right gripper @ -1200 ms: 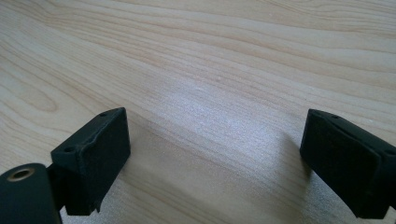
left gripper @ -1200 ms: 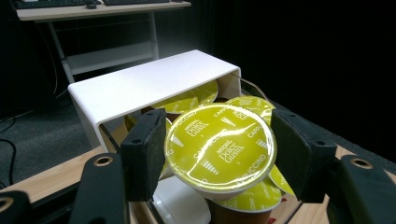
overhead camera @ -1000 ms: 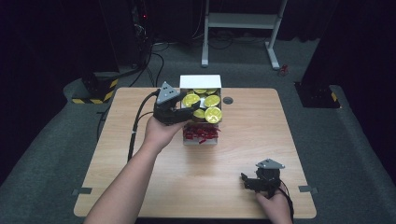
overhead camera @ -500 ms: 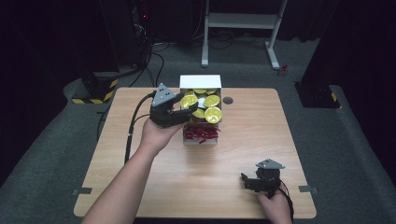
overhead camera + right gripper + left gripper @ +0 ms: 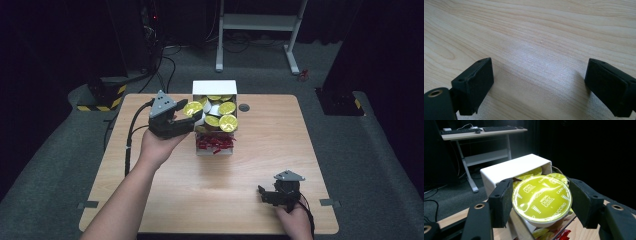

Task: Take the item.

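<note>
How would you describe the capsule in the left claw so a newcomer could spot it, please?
Start at the white box at the table's far edge, packed with yellow-lidded capsules. At its left side, the left claw is shut on one capsule. Unlike the others, it sits between black pads, not in the box.

On the yellow foil lid of the coffee capsule [image 5: 541, 198] we read "NESCAFÉ Dolce Gusto" and "CAPPUCCINO", printed repeatedly; a neighbouring capsule lid [image 5: 559, 178] shows "CAPPU".

Right hand-held gripper [image 5: 539, 87], black jaws spread wide apart, nothing between them, above pale wooden table [image 5: 536, 32]
</note>
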Demonstrator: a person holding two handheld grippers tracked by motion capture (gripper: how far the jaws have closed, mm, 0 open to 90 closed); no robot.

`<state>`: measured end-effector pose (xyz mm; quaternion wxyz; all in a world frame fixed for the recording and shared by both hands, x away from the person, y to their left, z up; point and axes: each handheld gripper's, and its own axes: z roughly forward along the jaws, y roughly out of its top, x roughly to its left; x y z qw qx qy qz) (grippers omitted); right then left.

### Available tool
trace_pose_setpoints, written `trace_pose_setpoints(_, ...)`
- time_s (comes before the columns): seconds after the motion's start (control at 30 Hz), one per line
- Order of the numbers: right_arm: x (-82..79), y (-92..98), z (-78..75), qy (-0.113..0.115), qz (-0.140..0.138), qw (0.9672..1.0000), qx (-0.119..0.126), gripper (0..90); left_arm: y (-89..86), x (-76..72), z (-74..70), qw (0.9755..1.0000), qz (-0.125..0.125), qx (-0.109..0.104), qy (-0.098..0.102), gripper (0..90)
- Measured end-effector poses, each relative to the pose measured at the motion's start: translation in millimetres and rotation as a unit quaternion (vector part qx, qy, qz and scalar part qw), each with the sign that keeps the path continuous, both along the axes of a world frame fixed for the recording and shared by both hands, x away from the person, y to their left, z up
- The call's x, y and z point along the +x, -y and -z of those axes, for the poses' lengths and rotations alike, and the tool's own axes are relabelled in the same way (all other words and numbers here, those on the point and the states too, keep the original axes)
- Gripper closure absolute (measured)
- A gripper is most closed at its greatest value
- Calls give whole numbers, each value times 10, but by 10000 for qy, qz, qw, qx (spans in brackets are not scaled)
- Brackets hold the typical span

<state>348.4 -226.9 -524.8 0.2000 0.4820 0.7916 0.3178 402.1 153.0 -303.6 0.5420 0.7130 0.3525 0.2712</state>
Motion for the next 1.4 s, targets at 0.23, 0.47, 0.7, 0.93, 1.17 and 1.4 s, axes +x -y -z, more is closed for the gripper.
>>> trace_pose_setpoints(0.23,0,0,0,0,0,10000,0,84,-118,-50,14,10000,-65,38,6,384)
trace_pose_setpoints(0.47,0,0,0,-1,0,10000,0,84,-206,-78,35,9999,-119,74,6,384)
trace_pose_setpoints(0.7,1,0,1,3,-2,10000,-4,84,-303,-90,71,9998,-194,96,-1,384)
trace_pose_setpoints(0.93,0,0,0,0,1,10000,1,84,-416,-96,157,9995,-304,65,-40,384)
trace_pose_setpoints(1.17,0,0,0,0,1,10000,1,84,-524,-89,312,9990,-404,80,-177,385)
trace_pose_setpoints(1.4,0,0,0,0,0,10000,0,84,-627,-95,468,9983,-501,71,-284,384)
